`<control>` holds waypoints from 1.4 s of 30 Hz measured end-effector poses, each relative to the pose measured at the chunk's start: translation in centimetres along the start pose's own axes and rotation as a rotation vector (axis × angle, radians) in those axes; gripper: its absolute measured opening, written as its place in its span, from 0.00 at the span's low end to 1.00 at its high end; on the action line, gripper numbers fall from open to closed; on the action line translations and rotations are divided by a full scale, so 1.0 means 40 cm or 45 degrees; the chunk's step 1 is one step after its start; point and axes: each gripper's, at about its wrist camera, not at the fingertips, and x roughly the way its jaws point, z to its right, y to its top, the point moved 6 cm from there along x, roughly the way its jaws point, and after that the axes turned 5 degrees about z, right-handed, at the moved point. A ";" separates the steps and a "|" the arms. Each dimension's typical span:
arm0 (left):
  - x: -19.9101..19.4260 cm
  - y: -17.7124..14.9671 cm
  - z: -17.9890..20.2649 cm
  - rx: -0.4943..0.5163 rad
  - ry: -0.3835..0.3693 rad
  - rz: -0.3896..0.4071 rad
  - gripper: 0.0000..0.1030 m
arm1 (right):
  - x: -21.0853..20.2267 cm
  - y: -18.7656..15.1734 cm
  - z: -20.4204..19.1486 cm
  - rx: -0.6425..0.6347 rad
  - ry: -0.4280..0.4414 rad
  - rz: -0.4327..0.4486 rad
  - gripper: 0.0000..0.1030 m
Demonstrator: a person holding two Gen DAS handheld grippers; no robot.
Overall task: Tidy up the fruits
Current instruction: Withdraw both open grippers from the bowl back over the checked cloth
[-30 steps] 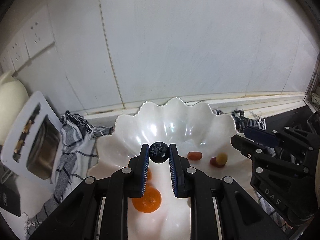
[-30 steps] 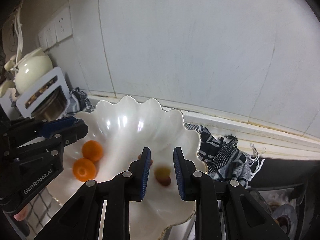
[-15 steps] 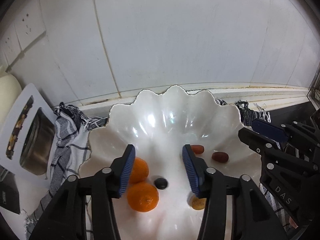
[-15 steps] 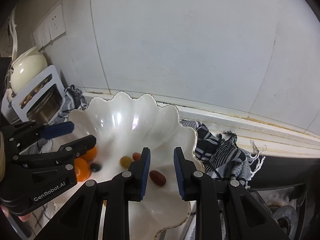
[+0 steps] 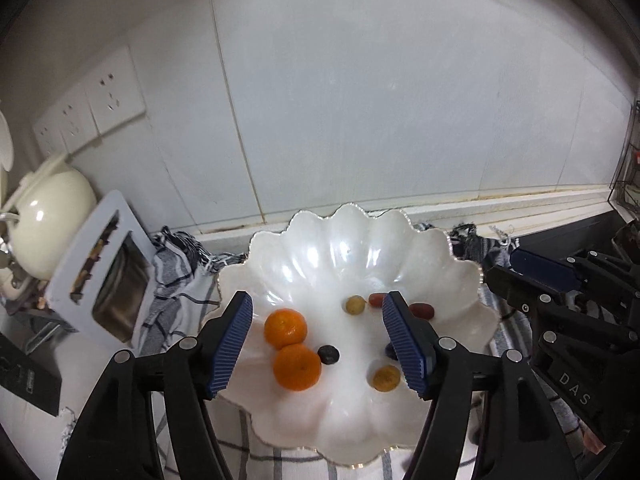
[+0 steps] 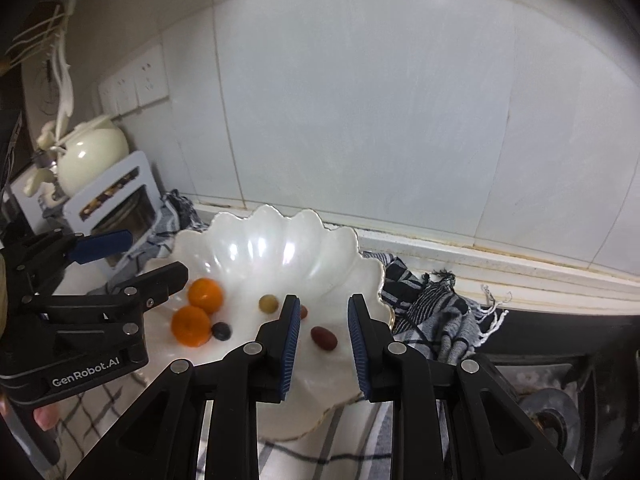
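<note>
A white scalloped bowl (image 5: 348,212) sits on a checked cloth. In it lie two mandarins (image 5: 285,328) (image 5: 297,366), a dark round berry (image 5: 329,354), a yellow-green grape (image 5: 355,305), a red date (image 5: 422,311) and an amber fruit (image 5: 386,378). My left gripper (image 5: 318,304) hovers over the bowl, its jaws opening wide, with nothing between the pads. In the right wrist view the bowl (image 6: 280,212), the mandarins (image 6: 205,295) and the dark berry (image 6: 221,331) show too. My right gripper (image 6: 324,300) hangs above the date (image 6: 323,338), jaws almost together and holding nothing.
Left of the bowl stand a white toaster-like box (image 5: 100,276) and a cream teapot (image 5: 52,216). Wall sockets (image 5: 108,100) sit on the tiled wall behind. The checked cloth (image 6: 436,312) bunches at the bowl's right, with a dark stove burner (image 6: 552,412) beyond it.
The left gripper let go of the dark berry, which now lies in the bowl beside the mandarins. Its jaws spread wide. Both grippers pulled back and up from the bowl.
</note>
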 end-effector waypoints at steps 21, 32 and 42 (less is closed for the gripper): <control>-0.260 -0.039 0.044 0.044 0.011 0.200 0.69 | -0.245 -0.048 -0.026 -0.030 0.058 0.165 0.26; -0.315 -0.095 0.074 0.078 0.023 0.225 0.69 | -0.305 -0.115 -0.037 -0.079 0.070 0.172 0.26; -0.323 -0.174 0.099 0.070 -0.009 0.173 0.69 | -0.327 -0.175 -0.041 -0.085 0.103 0.144 0.26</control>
